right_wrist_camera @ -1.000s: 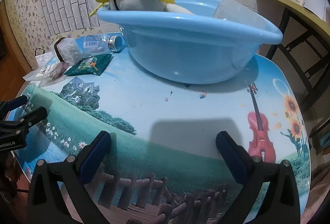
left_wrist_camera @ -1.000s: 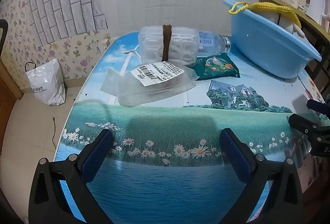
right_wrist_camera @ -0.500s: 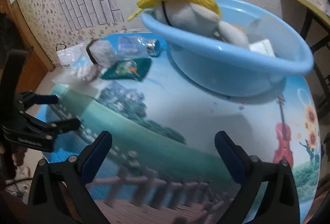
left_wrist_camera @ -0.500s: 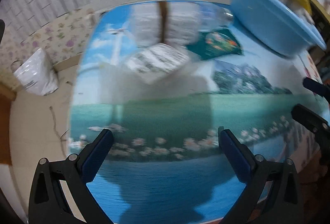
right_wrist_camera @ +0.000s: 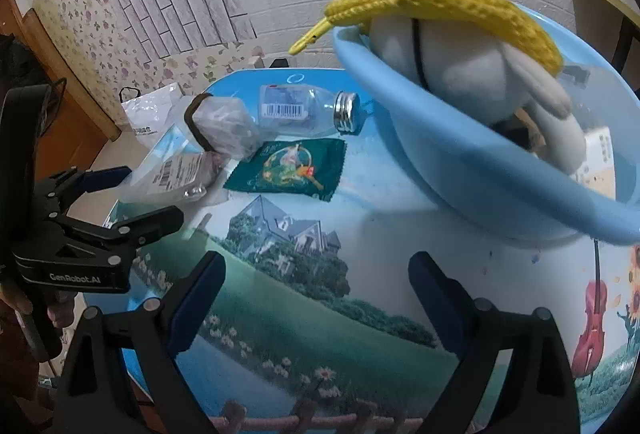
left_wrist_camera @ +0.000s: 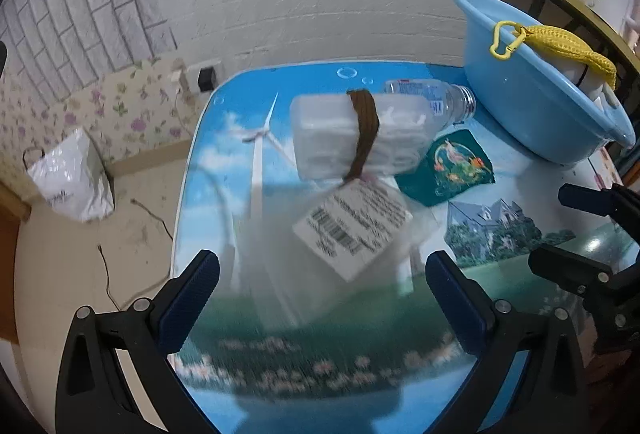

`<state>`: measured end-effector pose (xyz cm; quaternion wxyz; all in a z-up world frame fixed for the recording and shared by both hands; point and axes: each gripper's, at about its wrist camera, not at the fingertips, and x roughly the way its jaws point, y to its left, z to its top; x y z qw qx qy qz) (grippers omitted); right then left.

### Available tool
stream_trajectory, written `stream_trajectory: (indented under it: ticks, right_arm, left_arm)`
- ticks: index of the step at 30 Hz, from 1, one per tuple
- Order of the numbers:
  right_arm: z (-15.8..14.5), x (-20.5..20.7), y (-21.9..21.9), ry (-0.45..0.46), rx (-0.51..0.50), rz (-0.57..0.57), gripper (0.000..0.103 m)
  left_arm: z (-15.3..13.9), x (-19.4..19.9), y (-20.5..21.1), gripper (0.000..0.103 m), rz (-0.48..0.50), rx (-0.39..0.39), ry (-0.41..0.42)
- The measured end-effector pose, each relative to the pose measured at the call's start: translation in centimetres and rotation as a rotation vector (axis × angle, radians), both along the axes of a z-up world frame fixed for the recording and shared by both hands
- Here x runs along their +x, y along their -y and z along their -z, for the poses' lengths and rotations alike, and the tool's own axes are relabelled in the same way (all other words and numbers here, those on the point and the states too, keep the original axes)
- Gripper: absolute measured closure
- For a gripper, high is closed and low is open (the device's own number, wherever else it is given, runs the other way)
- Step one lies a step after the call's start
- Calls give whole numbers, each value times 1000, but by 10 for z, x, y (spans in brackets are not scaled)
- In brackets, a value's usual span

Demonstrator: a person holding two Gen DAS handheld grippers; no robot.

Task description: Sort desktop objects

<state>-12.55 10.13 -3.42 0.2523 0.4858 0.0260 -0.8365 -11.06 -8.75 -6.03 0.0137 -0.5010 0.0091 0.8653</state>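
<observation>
home room; floral wallpaper [left_wrist_camera: 120, 106], picture-printed table [right_wrist_camera: 304, 298]

On the table [right_wrist_camera: 400, 226] outside the basin [right_wrist_camera: 460, 170] lie four things: one clear bottle [right_wrist_camera: 304, 110] near the far edge, one clear box [left_wrist_camera: 352, 134] with one brown band [left_wrist_camera: 366, 132] around it, one green packet [right_wrist_camera: 290, 170], and one clear bag [left_wrist_camera: 340, 234] with one barcode label [left_wrist_camera: 352, 228]. The one blue basin holds one white plush toy [right_wrist_camera: 472, 62] with one yellow knit hat [right_wrist_camera: 440, 6]; other contents cannot be counted. One white bag [left_wrist_camera: 68, 174] sits on the floor.
</observation>
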Motion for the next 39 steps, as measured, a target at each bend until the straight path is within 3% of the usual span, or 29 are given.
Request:
stream_trajectory:
  ticks: [10, 11, 13, 18, 27, 32, 35, 39]
  right_arm:
    - [0, -7, 17, 10, -12, 6, 10]
    - [0, -7, 19, 9, -13, 7, 10]
    - [0, -9, 22, 7, -15, 9, 10]
    - [0, -15, 35, 1, -17, 37, 11]
    - [5, -36, 53, -7, -4, 95, 13]
    - [10, -41, 66, -49, 62, 69, 30]
    - [9, -40, 65, -78, 91, 59, 49]
    - [7, -38, 59, -70, 78, 34, 59]
  left_arm:
    - [9, -12, 7, 2, 41, 124, -10]
    - [8, -11, 9, 6, 42, 143, -14]
    - [8, -9, 8, 26, 60, 166, -19]
    - [7, -1, 7, 58, 102, 188, -32]
    - [7, 14, 18, 60, 83, 200, -36]
    - [7, 16, 21, 60, 76, 193, -35]
    - [7, 18, 22, 60, 73, 191, -36]
    - [7, 18, 21, 60, 66, 186, -36]
